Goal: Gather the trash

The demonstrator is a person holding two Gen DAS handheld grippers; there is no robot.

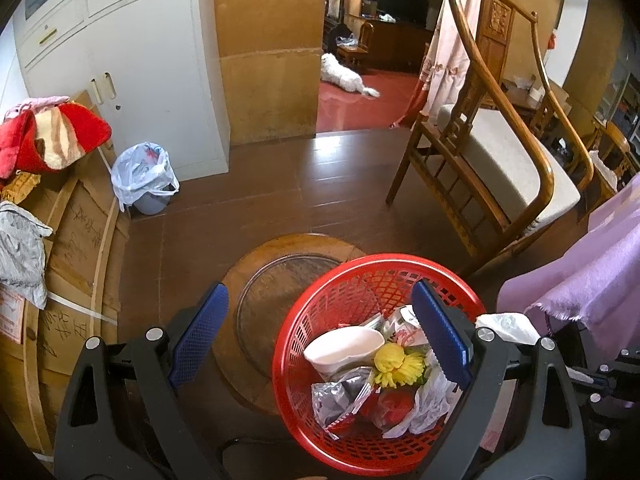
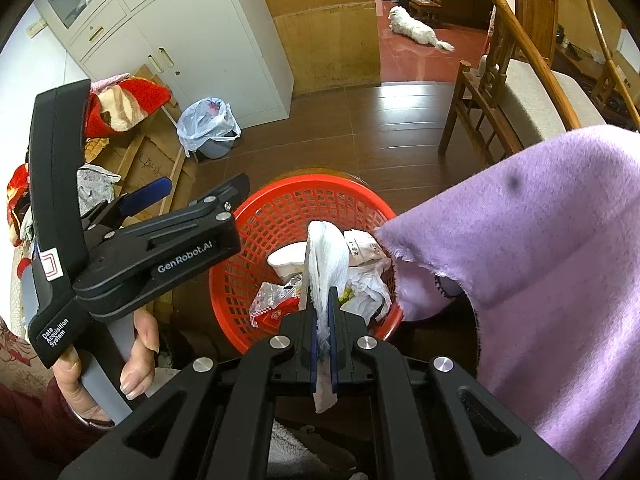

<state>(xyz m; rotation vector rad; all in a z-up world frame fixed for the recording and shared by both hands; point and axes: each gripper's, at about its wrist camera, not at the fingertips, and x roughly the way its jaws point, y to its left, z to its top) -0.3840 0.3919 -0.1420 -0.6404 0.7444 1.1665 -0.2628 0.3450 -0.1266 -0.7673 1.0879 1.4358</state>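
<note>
The right gripper (image 2: 320,300) is clamped tight on a crumpled white tissue (image 2: 328,256), which sticks up beyond its blue pads directly above the red basket (image 2: 256,224). The left gripper (image 1: 320,336) stands wide with nothing between its blue pads; in its own view one pad lies over the basket's right side, the other over a round wooden stool (image 1: 256,280). A hand (image 2: 136,352) grips its grey handle.

The basket sits on the stool and holds a white paper cup (image 1: 340,350), a yellow flower (image 1: 394,364), foil wrappers (image 1: 340,392) and crumpled white plastic (image 1: 428,404). A purple cloth (image 2: 540,260) overhangs the basket's right rim. A bin lined with a plastic bag (image 1: 144,176) stands well apart by the white cabinet (image 1: 152,60).
</note>
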